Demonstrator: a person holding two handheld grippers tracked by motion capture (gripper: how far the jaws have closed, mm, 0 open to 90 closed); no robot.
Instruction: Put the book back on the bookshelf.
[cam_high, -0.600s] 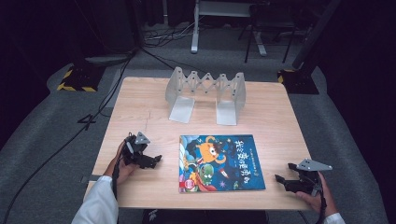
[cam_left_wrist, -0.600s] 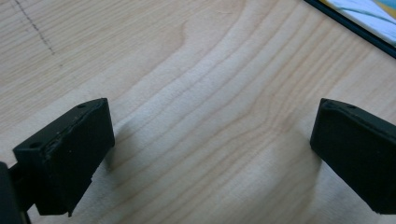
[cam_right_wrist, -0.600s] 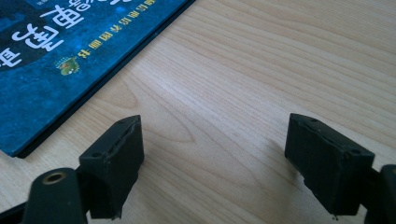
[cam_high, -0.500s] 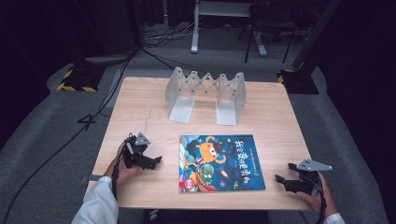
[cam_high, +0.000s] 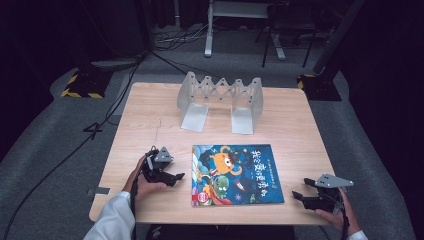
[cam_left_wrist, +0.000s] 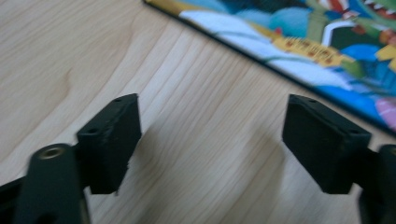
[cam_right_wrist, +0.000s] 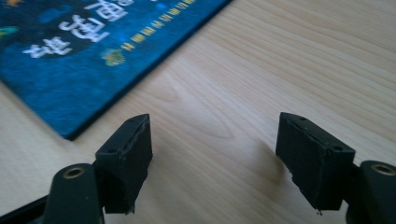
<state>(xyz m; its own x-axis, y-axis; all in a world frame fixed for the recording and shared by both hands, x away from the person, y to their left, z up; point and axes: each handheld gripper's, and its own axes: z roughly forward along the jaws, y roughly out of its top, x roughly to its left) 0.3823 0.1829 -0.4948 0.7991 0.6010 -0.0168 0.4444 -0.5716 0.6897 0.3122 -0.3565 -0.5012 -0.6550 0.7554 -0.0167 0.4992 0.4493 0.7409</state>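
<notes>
The high view looks forward and down from above the near edge, taking in the whole table (cam_high: 150, 120). Each gripper view sits low and close over the wood, looking along its own jaws. All three share the book (cam_high: 235, 175): upper right in the left gripper view (cam_left_wrist: 299, 37), upper left in the right (cam_right_wrist: 84, 51).
</notes>
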